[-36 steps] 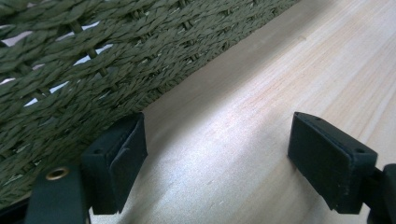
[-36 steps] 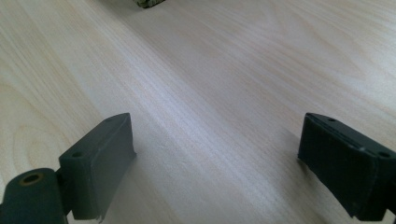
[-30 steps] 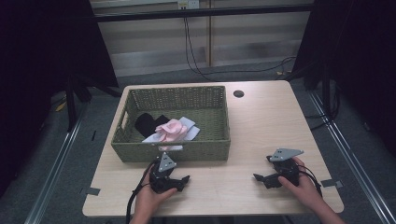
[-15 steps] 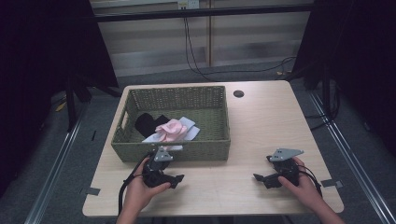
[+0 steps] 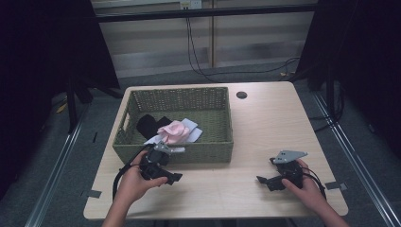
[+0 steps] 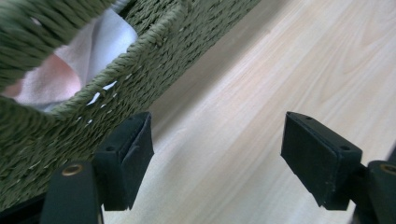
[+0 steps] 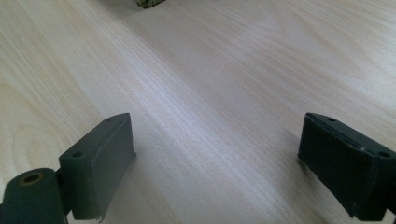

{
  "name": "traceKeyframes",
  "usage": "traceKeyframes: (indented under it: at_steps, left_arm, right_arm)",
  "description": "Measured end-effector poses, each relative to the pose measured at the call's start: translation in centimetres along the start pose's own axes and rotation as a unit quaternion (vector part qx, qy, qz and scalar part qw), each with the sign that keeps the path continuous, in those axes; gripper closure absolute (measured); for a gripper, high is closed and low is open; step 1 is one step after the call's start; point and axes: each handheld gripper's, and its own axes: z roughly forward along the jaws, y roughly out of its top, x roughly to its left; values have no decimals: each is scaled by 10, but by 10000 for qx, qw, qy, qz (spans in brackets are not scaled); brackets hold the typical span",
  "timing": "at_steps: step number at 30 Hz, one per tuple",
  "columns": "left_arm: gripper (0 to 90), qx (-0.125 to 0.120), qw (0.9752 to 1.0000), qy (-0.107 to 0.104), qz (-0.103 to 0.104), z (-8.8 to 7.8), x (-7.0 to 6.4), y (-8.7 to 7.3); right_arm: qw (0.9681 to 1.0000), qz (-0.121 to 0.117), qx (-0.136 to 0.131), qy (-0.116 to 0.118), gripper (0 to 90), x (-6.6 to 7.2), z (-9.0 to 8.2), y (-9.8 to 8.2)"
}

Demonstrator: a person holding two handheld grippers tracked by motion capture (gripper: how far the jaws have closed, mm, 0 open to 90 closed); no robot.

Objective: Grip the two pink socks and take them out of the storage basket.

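Observation:
A green woven basket (image 5: 208, 151) stands on the left half of the wooden table (image 5: 265, 123). It holds a pink cloth (image 5: 174, 131), a black cloth (image 5: 149, 124) and a white cloth (image 5: 191, 127). My left gripper (image 5: 171, 178) hovers just in front of the basket's near wall, open; its jaws have just closed a little with nothing between them. In the left gripper view the left gripper (image 6: 217, 135) looks along the basket (image 6: 154, 56), with pale cloth (image 6: 46, 81) showing over the rim. My right gripper (image 5: 263, 181) rests open at the near right, and the right gripper (image 7: 217, 140) frames bare wood.
A dark round hole (image 5: 241, 95) sits in the table top near the far edge, right of the basket. Black cables trail from both grippers. Dark curtains and metal floor rails flank the table.
The left hand has lifted its gripper off the table and drawn it slightly left along the basket's front. The right hand has stayed still.

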Motion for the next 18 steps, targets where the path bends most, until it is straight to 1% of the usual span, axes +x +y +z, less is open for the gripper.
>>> traceKeyframes:
  at_steps: [2, 3, 4, 7, 8, 9, 11, 12, 13, 15, 18]
  left_arm:
    - [248, 18, 10000, -17, -4, -2, 1, 1]
    - [248, 54, 10000, -45, -6, -7, 4, 3]
    - [248, 54, 10000, -45, -6, -7, 4, 3]
    - [248, 52, 9999, -115, -83, -14, 7, 7]
    - [249, 30, 9999, -124, -106, -17, 8, 8]
    - [249, 64, 9999, -133, -58, -19, 9, 10]
    - [249, 59, 9997, -184, -114, -26, 11, 16]
    - [249, 59, 9997, -184, -114, -26, 11, 16]
    - [248, 49, 9997, -212, -115, -31, 12, 20]
    - [248, 15, 9996, -245, -128, -34, 13, 24]
    - [248, 47, 9996, -248, -139, -38, 14, 27]
  right_arm:
    - [10000, -3, 8, -14, 98, 0, 0, 0]
    - [10000, -5, 8, -18, 98, 0, 0, 0]
    - [10000, -5, 8, -18, 98, 0, 0, 0]
    - [10000, -3, 9, -18, 98, 0, 0, 0]
    - [10000, -2, 3, -5, 98, 0, 0, 0]
    - [10000, -4, 8, -18, 98, 0, 0, 0]
    - [10000, -4, 9, -17, 98, 0, 0, 0]
    - [10000, -4, 9, -17, 98, 0, 0, 0]
    - [10000, 0, 1, -1, 98, 0, 0, 0]
    - [10000, -3, 9, -16, 98, 0, 0, 0]
    - [10000, -1, 4, -6, 98, 0, 0, 0]
